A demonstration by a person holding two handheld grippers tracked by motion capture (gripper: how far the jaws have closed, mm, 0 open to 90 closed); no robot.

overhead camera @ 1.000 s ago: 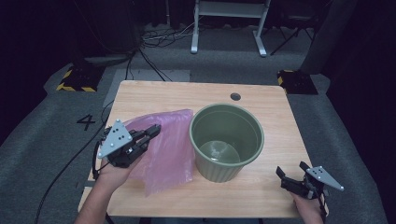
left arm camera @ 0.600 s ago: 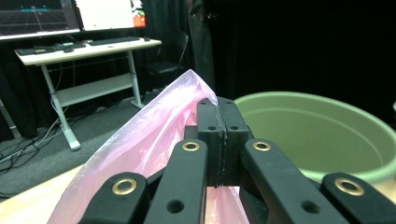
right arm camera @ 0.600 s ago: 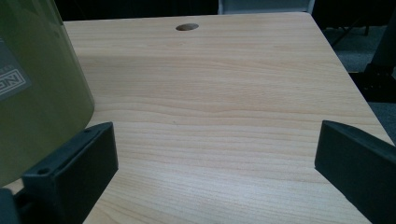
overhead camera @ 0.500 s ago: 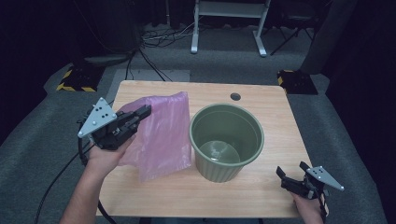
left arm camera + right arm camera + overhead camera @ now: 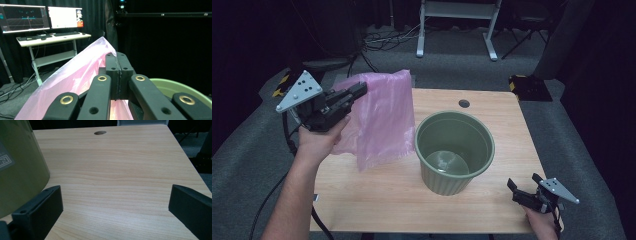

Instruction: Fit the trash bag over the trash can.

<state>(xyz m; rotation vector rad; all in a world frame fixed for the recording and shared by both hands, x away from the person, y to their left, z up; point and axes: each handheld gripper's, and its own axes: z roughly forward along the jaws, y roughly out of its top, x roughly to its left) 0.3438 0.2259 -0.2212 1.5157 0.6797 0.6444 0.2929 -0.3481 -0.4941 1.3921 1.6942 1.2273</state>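
Observation:
A pink plastic bag [image 5: 379, 117] hangs in the air over the table's left side, to the left of a green bucket [image 5: 454, 150] that stands upright and empty. My left gripper [image 5: 357, 92] is shut on the bag's top edge and holds it well above the table. In the left gripper view the shut jaws pinch the pink bag [image 5: 75, 77], with the bucket's rim [image 5: 180, 87] low at the right. My right gripper [image 5: 522, 187] rests open at the table's front right corner, beside the bucket [image 5: 20, 167], nothing between its jaws.
The wooden table [image 5: 492, 120] has a round cable hole [image 5: 464, 103] at its back. A white desk frame [image 5: 457, 25] stands on the floor behind. A desk with monitors [image 5: 42, 17] appears in the left gripper view. Cables trail on the floor at the left.
My left gripper has lifted the pink bag off the table and higher, so it now hangs upright beside the bucket. The right gripper has stayed put.

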